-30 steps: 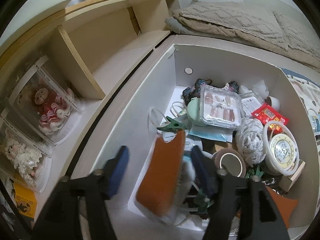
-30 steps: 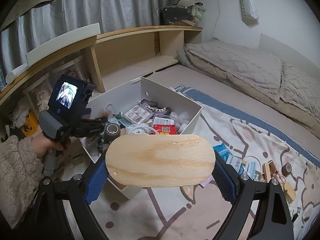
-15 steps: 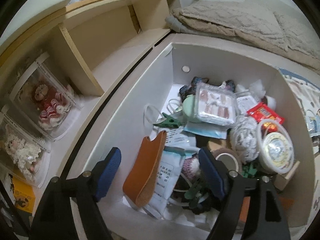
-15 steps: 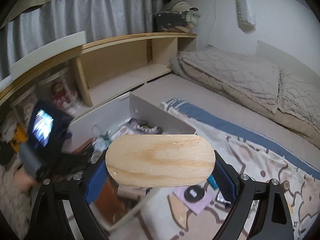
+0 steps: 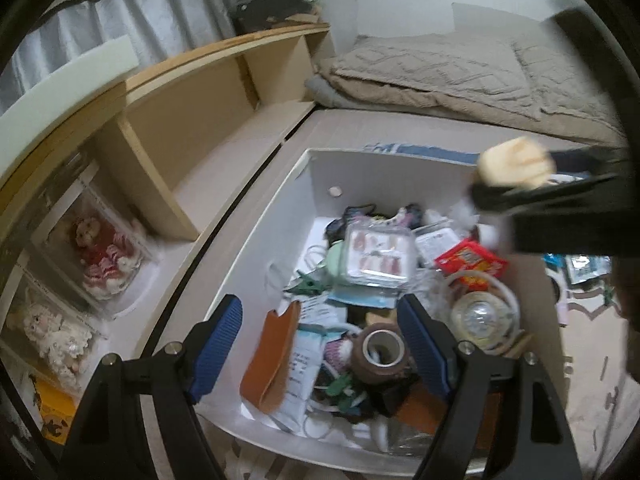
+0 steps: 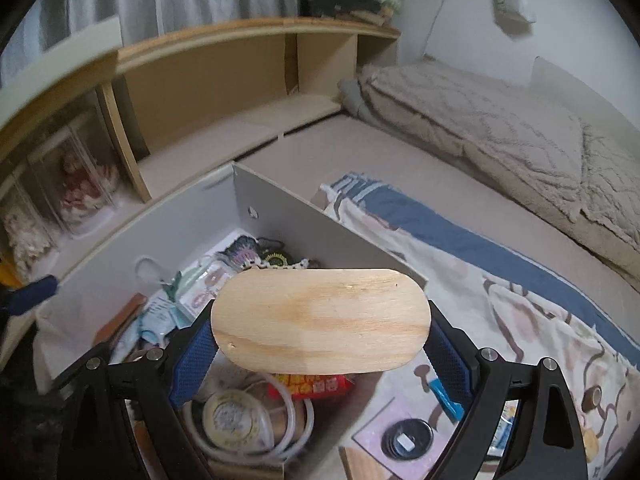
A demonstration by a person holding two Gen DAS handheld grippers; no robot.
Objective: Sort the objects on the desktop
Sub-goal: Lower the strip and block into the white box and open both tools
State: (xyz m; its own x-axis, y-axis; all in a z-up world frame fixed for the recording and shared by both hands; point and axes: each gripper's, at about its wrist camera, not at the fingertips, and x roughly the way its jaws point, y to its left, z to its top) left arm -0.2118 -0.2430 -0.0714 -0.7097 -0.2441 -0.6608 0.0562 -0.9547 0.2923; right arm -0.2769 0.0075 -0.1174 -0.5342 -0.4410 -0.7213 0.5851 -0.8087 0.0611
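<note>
Patterned blanket [image 6: 520, 312], white box [image 6: 280, 216], black disc [image 6: 408, 438]

Red packet [image 5: 470, 263]: yellow print, too blurred to read.
White leaflet [image 5: 308, 354]: dark lines of text, illegible from my left jaws.
Round dial [image 6: 232, 416]: markings unreadable.
Legible text: none.

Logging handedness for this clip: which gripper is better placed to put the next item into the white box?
Right. The right gripper is shut on the wooden oval piece and hangs over the white box. The left gripper is open and holds nothing.
</note>
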